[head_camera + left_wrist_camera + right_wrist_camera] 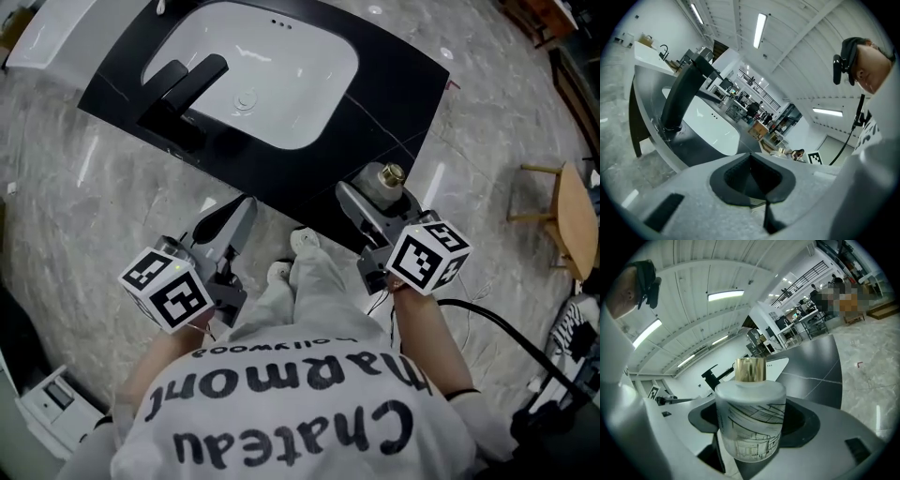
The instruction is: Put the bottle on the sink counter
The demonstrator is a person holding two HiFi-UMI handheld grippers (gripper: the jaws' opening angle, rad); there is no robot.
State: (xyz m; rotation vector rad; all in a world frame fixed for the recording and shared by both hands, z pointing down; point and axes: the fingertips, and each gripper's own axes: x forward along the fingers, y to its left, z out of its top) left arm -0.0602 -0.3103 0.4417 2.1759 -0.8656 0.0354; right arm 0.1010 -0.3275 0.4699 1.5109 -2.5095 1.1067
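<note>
Frosted bottle (750,425) upright in right gripper (376,201), cap (750,369) up

Large open lab or test hall, not home. Free-standing black sink tabletop (394,103) on marble floor (75,187). Strip lights (759,29) on high white ceiling. Mezzanine railing (800,280). Desks (797,324), people (754,108) in background.

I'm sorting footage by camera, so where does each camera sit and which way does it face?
Head view: on the person's head, facing down at the sink counter; both grippers, forearms and shirt show.
Left gripper view: on the left gripper, facing along its shut fingers toward the faucet; head and shirt at right.
Right gripper view: on the right gripper, facing along its fingers at the held bottle; head upper left.
Shared: head and right gripper views show the bottle.
</note>
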